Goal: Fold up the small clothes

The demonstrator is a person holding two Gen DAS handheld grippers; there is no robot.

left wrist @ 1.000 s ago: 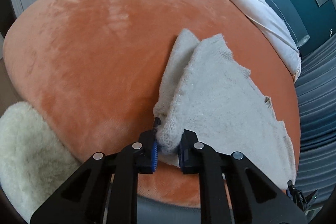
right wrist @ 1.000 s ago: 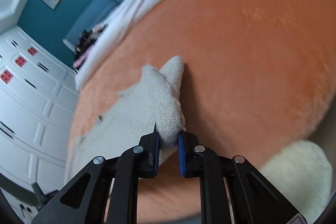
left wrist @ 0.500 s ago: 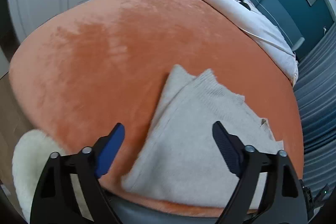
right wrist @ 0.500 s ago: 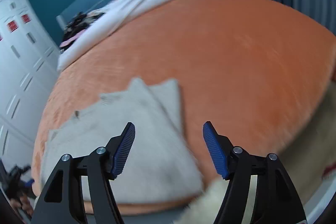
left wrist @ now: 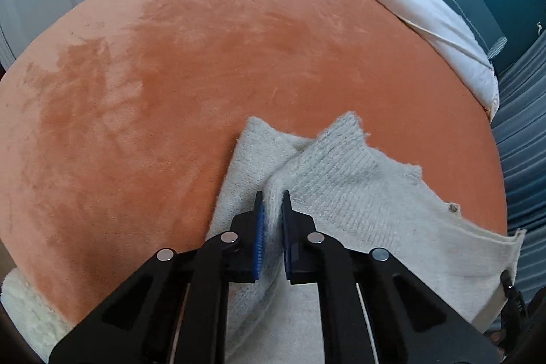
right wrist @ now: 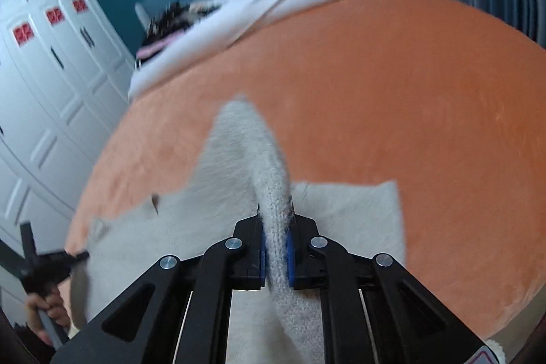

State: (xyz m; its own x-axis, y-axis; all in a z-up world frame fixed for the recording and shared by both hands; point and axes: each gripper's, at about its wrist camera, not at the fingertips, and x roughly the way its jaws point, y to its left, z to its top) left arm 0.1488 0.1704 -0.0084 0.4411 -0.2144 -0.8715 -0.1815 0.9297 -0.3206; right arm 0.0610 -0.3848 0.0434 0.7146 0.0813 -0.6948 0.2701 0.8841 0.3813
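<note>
A cream knitted garment (left wrist: 358,193) (fuzzy, ribbed, frayed edges) lies partly folded on the orange bed cover (left wrist: 187,74). The left hand-held gripper (left wrist: 272,217) pinches a raised fold; the right hand-held gripper (right wrist: 274,248) clamps another ridge.

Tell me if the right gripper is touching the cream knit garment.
Touching. Right wrist view: the right gripper pinches a raised ridge of the cream knit garment between its blue pads.

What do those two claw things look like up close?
Both the left gripper and right gripper look alike: matte black angular linkage arms with triangular cut-outs, round silver pivot pins, and two flat fingers faced with ribbed blue pads. No cables show.
</note>
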